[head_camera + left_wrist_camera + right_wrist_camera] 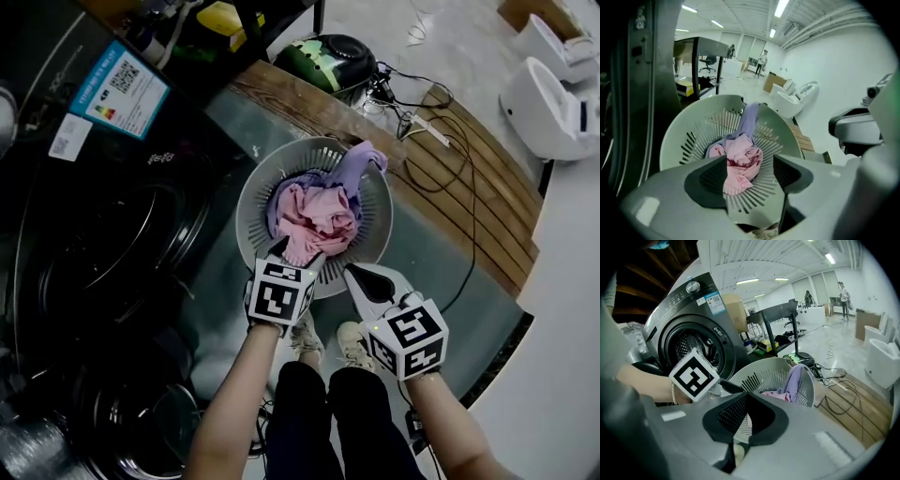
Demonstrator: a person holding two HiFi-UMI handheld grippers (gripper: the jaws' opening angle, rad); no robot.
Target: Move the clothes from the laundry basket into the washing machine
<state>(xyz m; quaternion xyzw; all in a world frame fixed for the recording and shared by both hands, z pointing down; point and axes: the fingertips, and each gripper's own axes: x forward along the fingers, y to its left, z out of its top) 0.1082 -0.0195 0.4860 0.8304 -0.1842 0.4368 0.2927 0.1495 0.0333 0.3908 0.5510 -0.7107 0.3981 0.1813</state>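
Round pale slotted laundry basket (375, 202) sits on the floor between the dark front-load washing machine (112, 234) and a wooden platform (469, 178). The clothes are in the basket. The pink garment (314, 220) is bunched in the middle and the lavender garment (354, 167) is draped up over the far rim.

The left gripper (298, 258) is over the basket's near rim with its jaws wide apart. The pink garment shows in the gap beyond them, and the pads are not pressing on it. The right gripper (361, 279) is just beside it at the near rim, jaws fully together with nothing between them.

Writing: the blue label (122, 89) on the washer has a QR code and coloured rating bars, print too small to read. The white sticker (67, 136) also has a QR code and is unreadable. The marker cubes carry only black-and-white squares, no text.
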